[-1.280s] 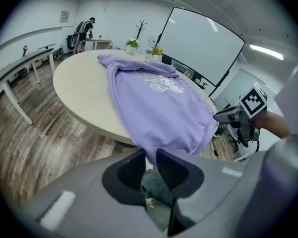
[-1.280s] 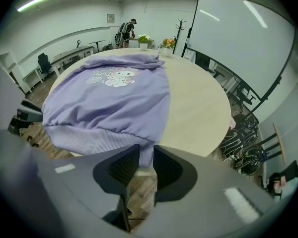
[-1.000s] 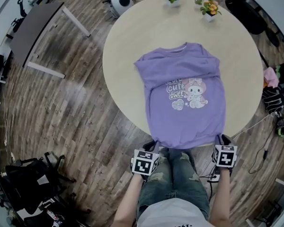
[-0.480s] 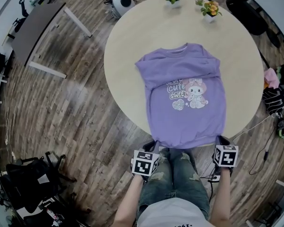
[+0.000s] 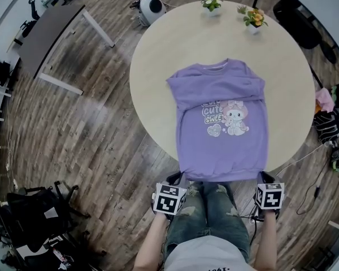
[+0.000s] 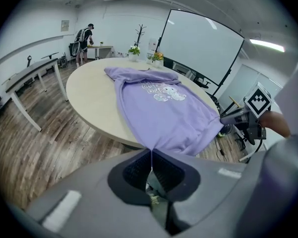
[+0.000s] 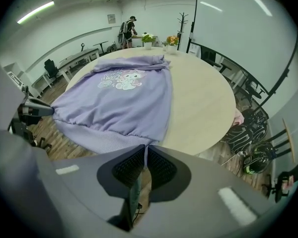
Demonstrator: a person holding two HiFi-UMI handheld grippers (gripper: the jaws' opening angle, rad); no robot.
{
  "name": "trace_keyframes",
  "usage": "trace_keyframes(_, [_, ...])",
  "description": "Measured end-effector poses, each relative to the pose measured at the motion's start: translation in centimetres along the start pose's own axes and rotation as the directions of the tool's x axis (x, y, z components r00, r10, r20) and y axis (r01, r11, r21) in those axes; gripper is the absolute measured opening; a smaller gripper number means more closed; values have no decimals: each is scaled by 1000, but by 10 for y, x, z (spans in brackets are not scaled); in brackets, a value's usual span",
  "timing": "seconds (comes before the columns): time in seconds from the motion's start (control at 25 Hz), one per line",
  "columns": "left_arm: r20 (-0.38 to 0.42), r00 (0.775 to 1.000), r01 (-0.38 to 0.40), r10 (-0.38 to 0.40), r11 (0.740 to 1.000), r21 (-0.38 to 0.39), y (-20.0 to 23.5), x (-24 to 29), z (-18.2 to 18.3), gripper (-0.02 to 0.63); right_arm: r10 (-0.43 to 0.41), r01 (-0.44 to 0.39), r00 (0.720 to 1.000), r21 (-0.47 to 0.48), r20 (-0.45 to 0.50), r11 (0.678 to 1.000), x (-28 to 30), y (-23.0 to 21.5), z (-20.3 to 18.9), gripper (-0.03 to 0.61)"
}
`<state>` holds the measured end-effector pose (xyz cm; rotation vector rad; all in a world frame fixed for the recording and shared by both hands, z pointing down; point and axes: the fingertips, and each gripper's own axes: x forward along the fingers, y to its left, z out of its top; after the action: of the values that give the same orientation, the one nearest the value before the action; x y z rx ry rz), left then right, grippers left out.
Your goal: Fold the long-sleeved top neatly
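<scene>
The purple long-sleeved top (image 5: 223, 123) is lying print-up on the round tabletop (image 5: 158, 72), collar (image 5: 213, 66) toward 12 o'clock and sleeves apparently tucked in. Its hem (image 5: 220, 177) is hanging just past the rim at 6 o'clock. The left gripper (image 5: 179, 179) is pinching the hem's 7 o'clock corner, jaws closed on a thin ridge of cloth. The right gripper (image 5: 264, 177) is clamping the 5 o'clock corner likewise. The bottom-to-top fold seems to be starting: next, both corners are needing an even lift and carry toward 12 o'clock, with the hem taut.
</scene>
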<state>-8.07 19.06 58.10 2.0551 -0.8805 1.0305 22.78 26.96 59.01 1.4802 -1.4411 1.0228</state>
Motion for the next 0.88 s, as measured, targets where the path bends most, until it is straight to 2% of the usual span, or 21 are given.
trace_keyframes(0.32, [90, 995, -35, 33, 999, 24, 6, -17, 47, 10, 3, -2, 994, -12, 106, 1000, -22, -5, 52, 46])
trace_keyframes(0.6, [174, 983, -60, 54, 998, 31, 15, -25, 104, 10, 12, -2, 977, -45, 215, 999, -32, -19, 119, 46])
trace_keyframes(0.88, [223, 971, -95, 88, 995, 22, 24, -24, 157, 10, 37, -9, 957, -99, 288, 995, -33, -32, 189, 46])
